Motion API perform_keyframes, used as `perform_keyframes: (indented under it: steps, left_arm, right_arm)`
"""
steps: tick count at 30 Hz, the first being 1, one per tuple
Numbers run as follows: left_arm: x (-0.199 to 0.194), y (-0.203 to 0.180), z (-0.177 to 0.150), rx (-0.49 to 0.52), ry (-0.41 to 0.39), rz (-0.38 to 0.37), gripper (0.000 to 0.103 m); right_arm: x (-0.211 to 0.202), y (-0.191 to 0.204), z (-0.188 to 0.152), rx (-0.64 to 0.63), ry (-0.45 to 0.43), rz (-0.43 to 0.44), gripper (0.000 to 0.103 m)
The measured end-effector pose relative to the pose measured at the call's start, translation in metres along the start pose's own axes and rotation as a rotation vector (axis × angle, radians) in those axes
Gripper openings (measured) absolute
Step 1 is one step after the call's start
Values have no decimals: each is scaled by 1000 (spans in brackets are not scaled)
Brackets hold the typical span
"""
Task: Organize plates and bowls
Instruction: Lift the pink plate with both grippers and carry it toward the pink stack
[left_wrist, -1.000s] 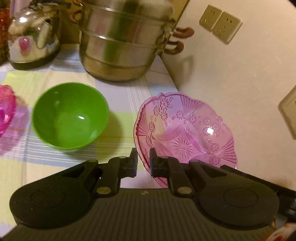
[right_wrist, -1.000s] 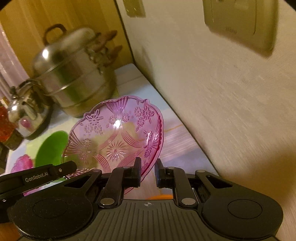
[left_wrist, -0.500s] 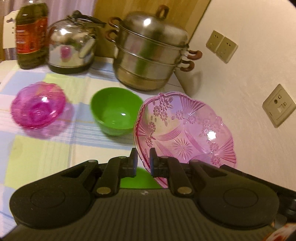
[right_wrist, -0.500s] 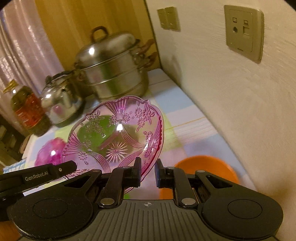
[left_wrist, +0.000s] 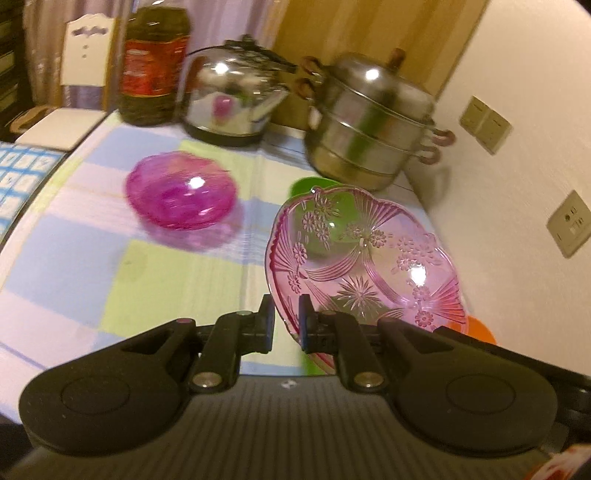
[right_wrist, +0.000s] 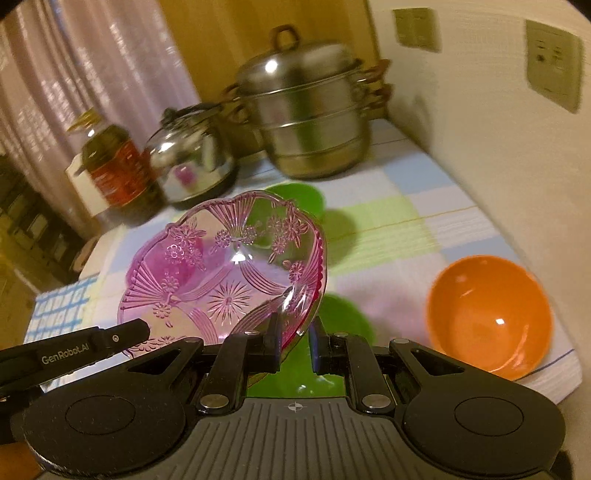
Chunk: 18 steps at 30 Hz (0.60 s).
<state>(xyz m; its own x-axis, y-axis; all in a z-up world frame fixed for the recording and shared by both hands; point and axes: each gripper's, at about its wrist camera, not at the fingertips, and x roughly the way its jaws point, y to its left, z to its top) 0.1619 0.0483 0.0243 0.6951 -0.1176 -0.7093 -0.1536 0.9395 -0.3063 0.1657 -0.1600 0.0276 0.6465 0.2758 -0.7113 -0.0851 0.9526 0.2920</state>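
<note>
1. Checked pastel cloth covers the surface (left_wrist: 173, 280), which runs up to a cream wall on the right.
2. Far left at the back: oil bottle (left_wrist: 155, 62), contents dark; then a steel kettle (left_wrist: 236, 99), lid on; then a stacked steel steamer pot (left_wrist: 369, 122), lid on, contents hidden.
3. Left-centre: magenta glass bowl (left_wrist: 181, 195) on the cloth, blurred, looks empty.
4. Centre: pink patterned glass plate (left_wrist: 365, 254), tilted, held off the cloth, nothing in it.
5. Left hand-held gripper (left_wrist: 285, 325) nearly closed, pinching the plate's near rim; right hand-held gripper (right_wrist: 294, 345) nearly closed, pinching the opposite rim.
6. Through and behind the plate: green bowl (right_wrist: 295, 199), empty. Second green bowl (right_wrist: 343, 317) just below the plate.
7. Right, near the wall: orange bowl (right_wrist: 487, 317), empty.
</note>
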Motion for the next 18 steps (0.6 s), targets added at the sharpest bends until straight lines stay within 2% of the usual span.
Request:
perform_keyframes:
  steps: [10,18]
  left_arm:
    - [-24,72,3,-91,-33,62,11]
    - [-21,102,12,-133,-42,92,11]
  right_arm:
    - [29,66,-13,-97,44,74,15]
    - [54,97,-12,-137,67,108,15]
